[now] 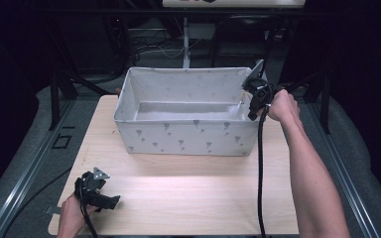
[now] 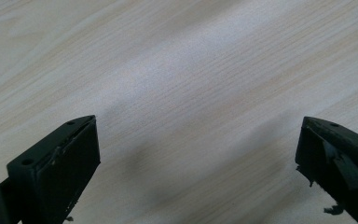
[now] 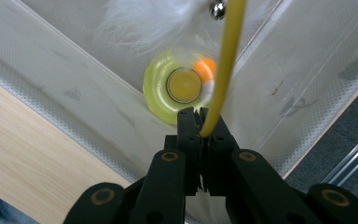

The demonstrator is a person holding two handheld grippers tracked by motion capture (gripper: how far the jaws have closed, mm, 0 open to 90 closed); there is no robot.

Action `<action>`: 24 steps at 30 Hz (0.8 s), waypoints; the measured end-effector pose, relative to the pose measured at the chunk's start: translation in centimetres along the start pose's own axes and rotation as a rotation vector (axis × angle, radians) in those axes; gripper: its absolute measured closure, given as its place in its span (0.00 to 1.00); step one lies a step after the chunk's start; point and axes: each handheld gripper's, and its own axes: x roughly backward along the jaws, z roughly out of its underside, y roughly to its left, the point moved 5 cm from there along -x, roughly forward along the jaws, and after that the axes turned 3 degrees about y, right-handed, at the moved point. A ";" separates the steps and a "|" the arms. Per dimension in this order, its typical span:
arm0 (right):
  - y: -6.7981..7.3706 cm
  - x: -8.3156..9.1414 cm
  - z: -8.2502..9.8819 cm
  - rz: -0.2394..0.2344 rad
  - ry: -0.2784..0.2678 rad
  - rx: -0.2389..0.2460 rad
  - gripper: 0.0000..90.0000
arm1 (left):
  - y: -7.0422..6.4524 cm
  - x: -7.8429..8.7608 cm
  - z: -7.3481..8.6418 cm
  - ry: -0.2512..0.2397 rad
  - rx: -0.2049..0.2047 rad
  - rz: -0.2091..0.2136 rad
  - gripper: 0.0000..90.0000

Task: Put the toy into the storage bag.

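Jaws of the right gripper (image 3: 200, 123) pinch a yellow rod (image 3: 223, 65), pointing down into the fabric bin (image 1: 188, 139).

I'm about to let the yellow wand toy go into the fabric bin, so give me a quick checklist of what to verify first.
1. Right tongs shut on the yellow wand: ok.
2. Toy over the fabric bin, not the table: ok; the yellow ring base and white feather hang inside its walls.
3. Toy resting on the bin floor: cannot tell.
4. Right tongs clear of the bin's rim: cannot tell, they sit close to the right corner.
5. Left tongs out of the way: ok, open over bare wooden table.
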 end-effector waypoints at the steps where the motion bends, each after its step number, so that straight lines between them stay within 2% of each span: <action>1: 0.1 0.1 0.0 -0.004 -0.013 -0.001 0.96 | 0.0 0.0 0.0 0.000 -0.001 -0.002 0.00; 5: 0.2 1.2 0.1 -0.008 -0.035 -0.012 0.93 | 0.0 0.1 0.0 -0.002 -0.001 -0.002 0.00; 9: 0.4 2.7 0.4 -0.008 -0.062 -0.014 0.83 | 0.0 0.1 0.0 -0.005 0.001 -0.003 0.00; 11: 0.5 3.7 0.6 -0.007 -0.076 -0.012 0.72 | 0.0 0.0 0.0 -0.002 0.002 -0.001 0.00; 18: 1.2 6.9 1.4 -0.016 -0.116 0.002 0.50 | -0.1 -0.1 -0.1 0.003 -0.005 -0.002 0.00; 24: 2.4 8.0 2.1 -0.033 -0.153 0.019 0.34 | -0.1 -0.1 0.0 0.005 -0.003 -0.002 0.00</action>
